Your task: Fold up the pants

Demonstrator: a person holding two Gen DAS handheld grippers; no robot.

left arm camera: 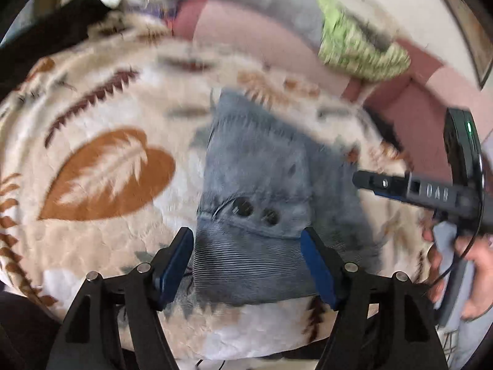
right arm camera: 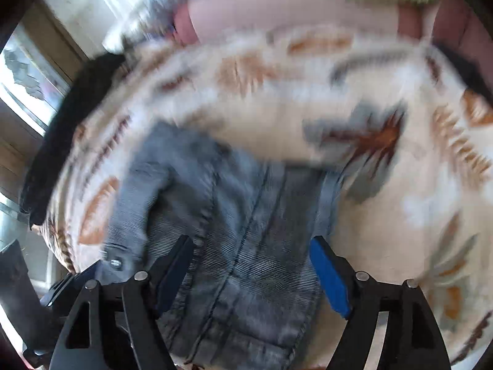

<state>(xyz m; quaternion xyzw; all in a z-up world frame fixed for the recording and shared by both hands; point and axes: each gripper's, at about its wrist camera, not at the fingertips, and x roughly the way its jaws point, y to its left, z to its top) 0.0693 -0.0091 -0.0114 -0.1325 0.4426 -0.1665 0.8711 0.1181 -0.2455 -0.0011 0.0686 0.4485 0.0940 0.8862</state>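
Grey-blue denim pants (left arm camera: 255, 185) lie on a cream blanket with leaf prints (left arm camera: 107, 166). In the left wrist view my left gripper (left arm camera: 246, 240) is open, its blue pads on either side of the ribbed waistband by two dark buttons (left arm camera: 243, 207). The right gripper (left arm camera: 363, 182) comes in from the right over the pants' right edge, held by a hand. In the right wrist view my right gripper (right arm camera: 251, 246) is open over the pants (right arm camera: 240, 231), jaws wide apart with denim between them. Both views are blurred.
A pink sofa (left arm camera: 262, 37) runs behind the blanket, with a green patterned cloth (left arm camera: 354, 43) on it. A black cloth (left arm camera: 46, 30) lies at the far left. A window (right arm camera: 27, 74) is at the left.
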